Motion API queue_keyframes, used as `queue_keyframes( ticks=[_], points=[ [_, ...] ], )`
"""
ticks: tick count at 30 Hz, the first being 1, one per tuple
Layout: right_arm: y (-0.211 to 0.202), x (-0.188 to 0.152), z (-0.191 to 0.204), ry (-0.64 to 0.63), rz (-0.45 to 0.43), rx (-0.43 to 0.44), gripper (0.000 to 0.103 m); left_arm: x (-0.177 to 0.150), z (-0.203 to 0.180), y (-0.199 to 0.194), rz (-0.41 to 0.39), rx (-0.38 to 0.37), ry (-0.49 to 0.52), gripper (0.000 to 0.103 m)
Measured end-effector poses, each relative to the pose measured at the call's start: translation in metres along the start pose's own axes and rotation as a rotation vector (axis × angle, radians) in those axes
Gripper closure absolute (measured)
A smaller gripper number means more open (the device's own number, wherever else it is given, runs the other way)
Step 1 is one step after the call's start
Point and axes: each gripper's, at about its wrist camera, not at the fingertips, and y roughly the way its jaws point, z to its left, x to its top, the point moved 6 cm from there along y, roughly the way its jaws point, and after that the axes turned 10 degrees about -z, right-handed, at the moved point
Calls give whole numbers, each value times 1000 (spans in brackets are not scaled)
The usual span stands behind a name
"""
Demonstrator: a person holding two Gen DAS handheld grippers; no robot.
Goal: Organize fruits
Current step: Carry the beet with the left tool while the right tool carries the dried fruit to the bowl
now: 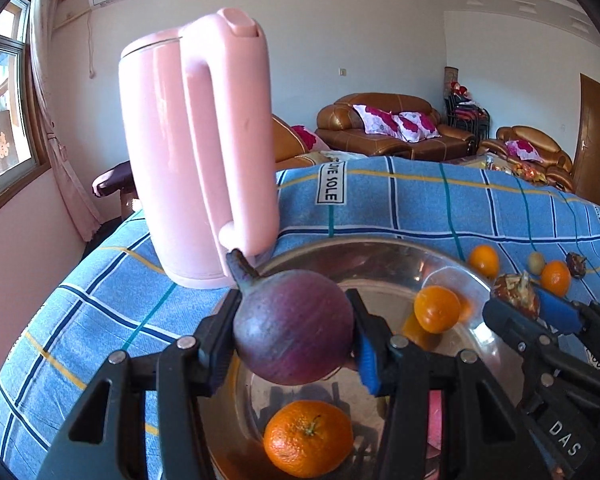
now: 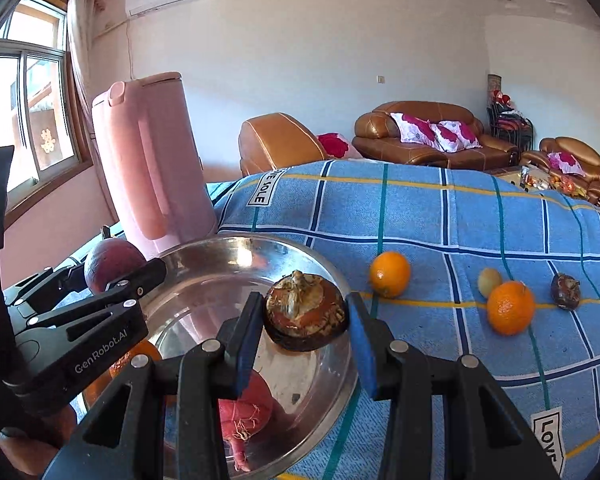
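Round purple fruit with a dark stalk (image 1: 294, 326): pinched between the two fingers of the left gripper (image 1: 292, 344), held in the air over the shiny round steel bowl (image 1: 379, 252), stalk tilted up toward the far left. Left gripper reaches forward, roughly level, over the bowl's near-left part.

Brown flattened fruit with a dry pale crown (image 2: 305, 312): sits between the blue pads of the right gripper (image 2: 304, 330), crown up, above the bowl's right half. Left pad touches it; a narrow gap shows at the right pad, so a firm pinch cannot be confirmed. Right gripper comes in from the right, angled toward the left one.

In the bowl: a stemmed orange mandarin (image 1: 307, 438) near the front, a second orange mandarin (image 1: 437, 308) farther back.

On the blue checked cloth (image 2: 439, 216) right of the bowl: two more mandarins, a small yellowish fruit, a dark shrivelled fruit. Tall pink plastic kettle (image 1: 198, 144) stands just behind the bowl.
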Motion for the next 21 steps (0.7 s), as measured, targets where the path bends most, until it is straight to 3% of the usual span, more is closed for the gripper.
queue_keyframes(
  ticks=[15, 21],
  points=[
    [21, -14, 9, -5, 132, 40, 59, -9, -12, 14, 49, 36, 62, 51],
    [20, -15, 10, -10, 142, 56, 59, -10, -12, 18, 54, 57, 76, 51]
  ],
)
